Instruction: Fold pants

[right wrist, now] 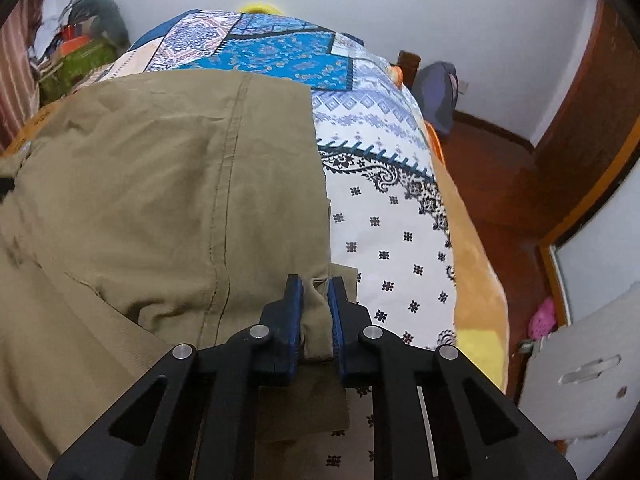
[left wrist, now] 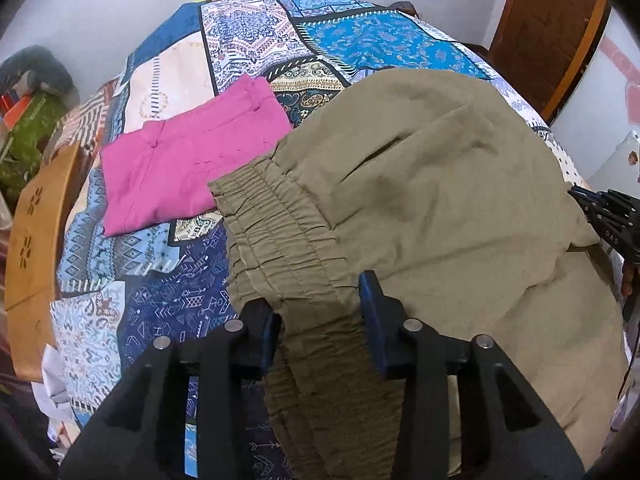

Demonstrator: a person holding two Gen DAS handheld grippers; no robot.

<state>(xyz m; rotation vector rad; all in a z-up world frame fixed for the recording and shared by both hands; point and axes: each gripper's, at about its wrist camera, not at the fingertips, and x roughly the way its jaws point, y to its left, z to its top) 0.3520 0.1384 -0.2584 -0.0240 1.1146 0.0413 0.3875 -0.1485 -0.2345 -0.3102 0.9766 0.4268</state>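
Left wrist view shows the khaki pants (left wrist: 440, 200) spread across the patchwork bedspread (left wrist: 248, 40), with the elastic waistband (left wrist: 276, 232) running from the upper left down into the left gripper (left wrist: 320, 320). That gripper's blue pads stand fairly wide, one on either side of the gathered band; the cloth passes between them, yet whether they actually pinch it cannot be told. A folded pink garment (left wrist: 184, 172) lies just beyond the waistband on the bedspread, apart from the work. At the right edge of this view the right gripper (left wrist: 604, 216) appears at the far side of the khaki cloth. In the right wrist view the right gripper (right wrist: 315, 312) is narrow, its pads closed on a bunched edge of the pants (right wrist: 160, 200), close to the cloth's right border where the white-printed part of the bedspread (right wrist: 392, 240) begins. The long seam (right wrist: 228, 184) runs away from this gripper toward the far end of the bed. So the garment's width lies between the two grippers, the left at the waistband end and the right at the opposite edge, each nearest its own side. The next fold likely turns on carrying one held edge across toward the other.
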